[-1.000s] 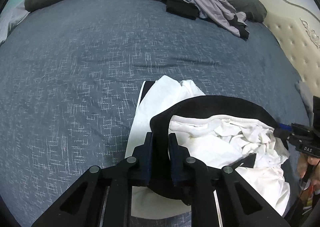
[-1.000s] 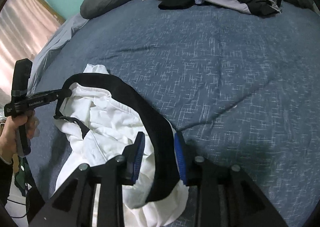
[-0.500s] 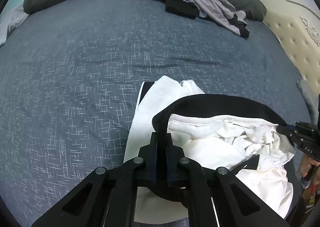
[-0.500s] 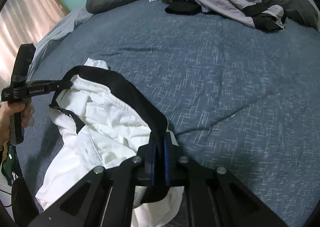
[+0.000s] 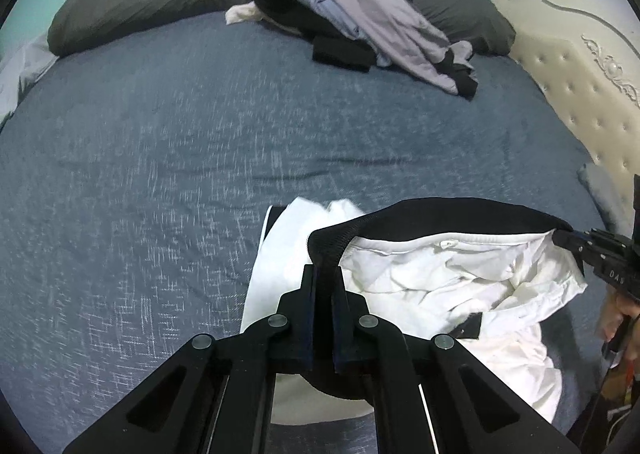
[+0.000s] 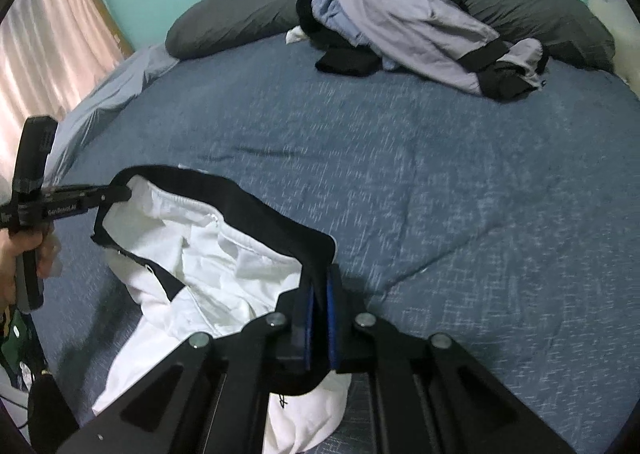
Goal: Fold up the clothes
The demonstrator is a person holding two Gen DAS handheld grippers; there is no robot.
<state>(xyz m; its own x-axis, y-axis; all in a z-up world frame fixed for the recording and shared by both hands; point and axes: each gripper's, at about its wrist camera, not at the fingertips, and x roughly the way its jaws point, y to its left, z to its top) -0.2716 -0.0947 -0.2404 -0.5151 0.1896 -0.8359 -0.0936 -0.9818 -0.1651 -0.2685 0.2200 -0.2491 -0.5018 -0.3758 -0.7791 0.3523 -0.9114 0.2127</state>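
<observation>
The left tool (image 5: 323,274) was clenched on the black waistband (image 5: 432,213) of the white garment (image 5: 440,278), its two fingers pinching one end of the band. The right tool (image 6: 319,286) gripped the opposite end of the same band in the same way, so the waistband stretched between them as an open loop. Each tool also showed at the edge of the other's view, biting the far end of the band. The rest of the garment hung crumpled below the band and trailed onto the blue bed cover (image 5: 160,157), near the front edge of the bed.

Judging from this, each grip looked narrow, taking only the band's edge; a sharp tug or shake could pull the elastic free from one tool and drop that side. The bunched white cloth could also fold under itself as it is laid down, leaving creases.

Farther off, a pile of unfolded clothes (image 6: 404,25) lay against the dark pillows (image 6: 240,21) at the head of the bed. No basket or other container was visible.
</observation>
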